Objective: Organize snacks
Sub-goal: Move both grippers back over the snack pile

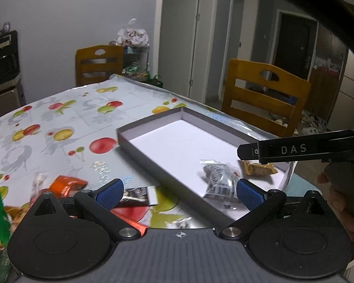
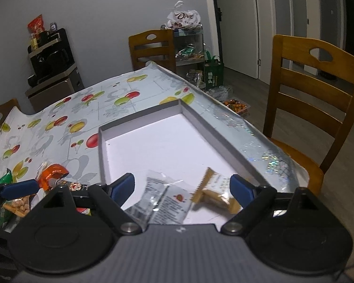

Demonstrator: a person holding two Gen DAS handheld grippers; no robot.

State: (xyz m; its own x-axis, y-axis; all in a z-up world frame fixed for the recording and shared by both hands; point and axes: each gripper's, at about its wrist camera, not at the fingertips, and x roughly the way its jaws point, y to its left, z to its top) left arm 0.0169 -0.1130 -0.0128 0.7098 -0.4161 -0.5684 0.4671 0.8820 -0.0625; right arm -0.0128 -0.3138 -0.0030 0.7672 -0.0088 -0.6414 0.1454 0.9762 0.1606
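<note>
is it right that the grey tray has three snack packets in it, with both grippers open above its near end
Not quite. The grey tray holds two packets, not three: a clear printed packet and a gold packet, as the right wrist view shows. Both the left gripper and right gripper are open.

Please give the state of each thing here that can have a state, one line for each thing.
Left gripper: jaws open, holding nothing.
Right gripper: jaws open, holding nothing.
Shallow box: lidless, on the table, mostly bare inside.
Clear snack packet: lying in the box, sealed.
Tan snack packet: lying in the box beside it.
Orange packet: still on the tablecloth, outside the box.
</note>
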